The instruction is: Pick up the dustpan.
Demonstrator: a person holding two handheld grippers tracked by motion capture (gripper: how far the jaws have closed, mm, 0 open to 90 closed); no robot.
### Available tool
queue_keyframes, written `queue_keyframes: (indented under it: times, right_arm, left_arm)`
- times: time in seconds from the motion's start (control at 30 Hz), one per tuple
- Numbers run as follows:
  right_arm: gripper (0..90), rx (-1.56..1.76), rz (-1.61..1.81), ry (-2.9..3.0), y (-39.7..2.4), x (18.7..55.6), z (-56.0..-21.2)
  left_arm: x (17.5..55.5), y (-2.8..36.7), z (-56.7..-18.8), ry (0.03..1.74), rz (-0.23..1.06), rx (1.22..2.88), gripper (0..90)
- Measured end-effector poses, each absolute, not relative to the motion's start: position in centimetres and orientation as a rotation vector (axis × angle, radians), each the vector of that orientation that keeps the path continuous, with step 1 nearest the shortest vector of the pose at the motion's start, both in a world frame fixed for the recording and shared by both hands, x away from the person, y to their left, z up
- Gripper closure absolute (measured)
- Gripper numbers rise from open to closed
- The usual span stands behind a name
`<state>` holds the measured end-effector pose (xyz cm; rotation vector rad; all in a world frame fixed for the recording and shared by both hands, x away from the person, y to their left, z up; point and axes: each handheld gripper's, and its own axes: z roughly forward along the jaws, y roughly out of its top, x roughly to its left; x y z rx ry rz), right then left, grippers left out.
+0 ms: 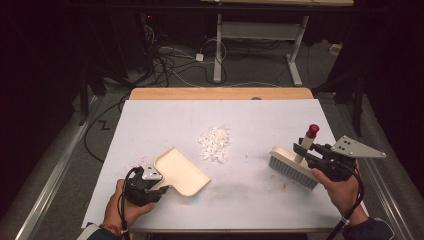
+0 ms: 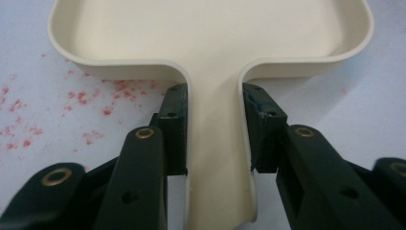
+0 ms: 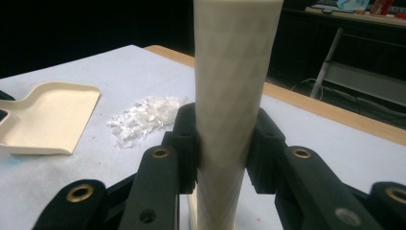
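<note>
we see a dark room, grey floor point(image 1: 250, 75) strewn with cables point(image 1: 170, 62), a white-legged desk point(image 1: 260, 30) behind our wooden table point(image 1: 220, 93) covered by a white sheet point(image 1: 260, 115).

Dustpan at the near left of the table, brush at the right, paper scraps between them.

On the table point(image 1: 150, 115), the dustpan point(image 1: 181, 172) lies near the front edge, left of the middle, its handle toward the front-left corner and its open mouth facing the far right. The left gripper point(image 1: 159, 189) sits at that handle, on the side of the front edge. The pile of paper scraps point(image 1: 215, 144) lies about mid-table, just beyond the dustpan's mouth and well short of the far edge. The brush point(image 1: 292, 167) stands near the right edge, well apart from the scraps, its handle rising behind the bristles. The right gripper point(image 1: 306, 152) is at that handle, on the side of the right edge.
</note>
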<state>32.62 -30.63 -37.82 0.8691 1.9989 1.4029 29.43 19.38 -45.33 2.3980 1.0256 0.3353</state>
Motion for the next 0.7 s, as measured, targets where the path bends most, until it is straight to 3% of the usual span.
queue_keyframes:
  times: [0.7]
  right_arm:
    - [70.2,0.852,1.428,1.977,-29.2,35.9,-36.9]
  left_arm:
    - [29.4,19.2,-46.2,1.047,0.320,2.396,63.7]
